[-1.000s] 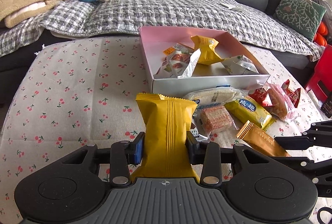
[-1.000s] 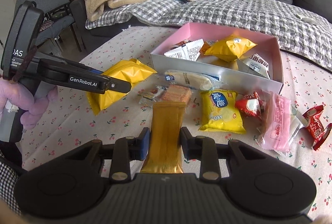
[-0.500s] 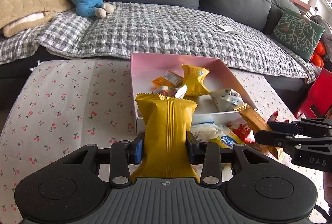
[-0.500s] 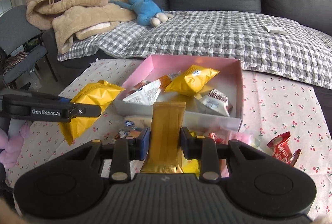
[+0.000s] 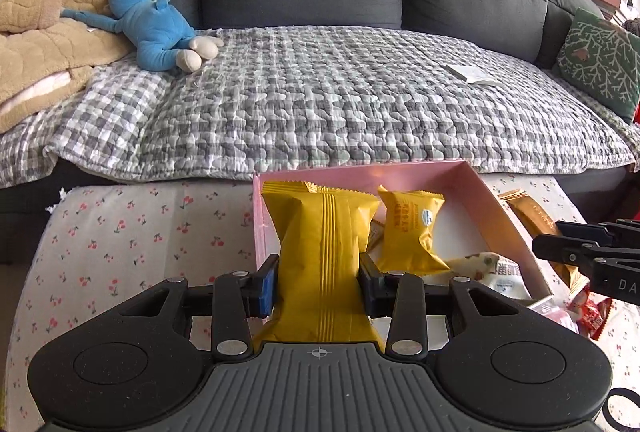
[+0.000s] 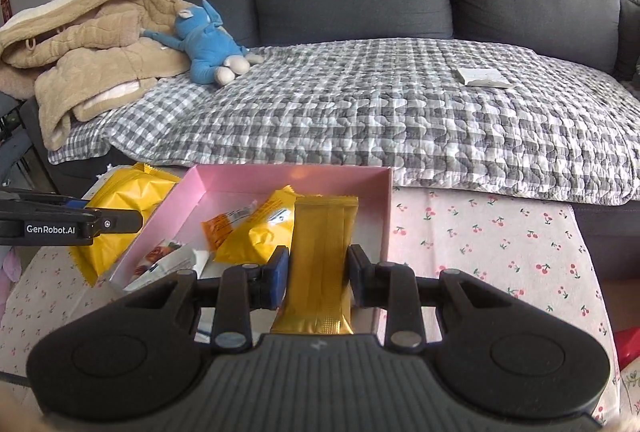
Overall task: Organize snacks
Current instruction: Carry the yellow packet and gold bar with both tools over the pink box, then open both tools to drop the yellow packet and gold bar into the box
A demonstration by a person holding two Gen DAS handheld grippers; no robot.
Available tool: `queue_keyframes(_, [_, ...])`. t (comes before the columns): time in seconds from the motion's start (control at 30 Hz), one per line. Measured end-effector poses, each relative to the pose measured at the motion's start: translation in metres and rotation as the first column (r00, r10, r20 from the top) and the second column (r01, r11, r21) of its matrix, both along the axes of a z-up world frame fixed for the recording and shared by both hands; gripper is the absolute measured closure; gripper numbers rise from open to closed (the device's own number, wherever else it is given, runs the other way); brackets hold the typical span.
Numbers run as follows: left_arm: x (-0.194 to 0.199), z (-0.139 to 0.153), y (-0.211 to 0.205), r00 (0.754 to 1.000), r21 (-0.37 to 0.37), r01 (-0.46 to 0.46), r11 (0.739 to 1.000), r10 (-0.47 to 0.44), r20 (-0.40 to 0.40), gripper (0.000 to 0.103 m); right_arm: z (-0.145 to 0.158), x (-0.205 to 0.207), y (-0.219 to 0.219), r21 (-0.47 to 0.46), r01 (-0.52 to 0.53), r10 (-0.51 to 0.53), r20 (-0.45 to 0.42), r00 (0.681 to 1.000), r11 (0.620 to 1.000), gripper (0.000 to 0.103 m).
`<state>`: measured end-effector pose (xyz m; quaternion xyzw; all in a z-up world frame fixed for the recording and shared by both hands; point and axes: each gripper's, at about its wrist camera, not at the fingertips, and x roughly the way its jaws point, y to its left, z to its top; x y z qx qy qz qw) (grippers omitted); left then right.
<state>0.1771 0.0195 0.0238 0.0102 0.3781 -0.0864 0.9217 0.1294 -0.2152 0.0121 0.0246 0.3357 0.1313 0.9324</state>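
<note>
My left gripper [image 5: 318, 282] is shut on a puffy yellow snack bag [image 5: 322, 248], held upright over the left near part of the pink box [image 5: 420, 170]. In the right wrist view the same bag [image 6: 120, 208] hangs just left of the box's left wall [image 6: 160, 228]. My right gripper [image 6: 318, 274] is shut on a long gold bar wrapper [image 6: 322, 260], which stands over the box's right near part. Inside the box lie a smaller yellow packet [image 5: 410, 232], an orange packet [image 6: 224, 228] and white wrapped snacks [image 5: 490, 268].
The box sits on a cherry-print tablecloth [image 5: 132, 236] in front of a grey sofa with a checked quilt [image 5: 340, 92]. A blue plush toy [image 5: 156, 28] and a beige blanket [image 5: 36, 36] lie on the sofa's left. Red wrapped snacks [image 5: 592, 312] remain right of the box.
Both grippers have carried their packets forward from the loose snacks on the table until they hang at the pink box. The sofa looms larger in both views.
</note>
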Motion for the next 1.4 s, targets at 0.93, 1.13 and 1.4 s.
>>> queue_keyframes(0.93, [0.062,-0.049,-0.015,0.997,0.051,-0.072,0.996,0.071,0.016,0.042,-0.026,0.044,-0.004,0.076,0.011,-0.011,-0.004,1.000,0.997,0.063])
queue_keyframes(1.13, [0.050,-0.040,-0.016,0.999,0.050,-0.027,0.998,0.025,0.038,0.022,-0.014,0.038,-0.002,0.081,0.021,-0.023,0.022,0.999,0.997,0.043])
queue_keyframes(1.4, [0.022,-0.027,-0.007,1.000,0.030,0.002,1.000,-0.003,0.031,0.013,0.010,0.013,0.006,0.035,0.002,-0.004,0.050,0.999,0.999,0.019])
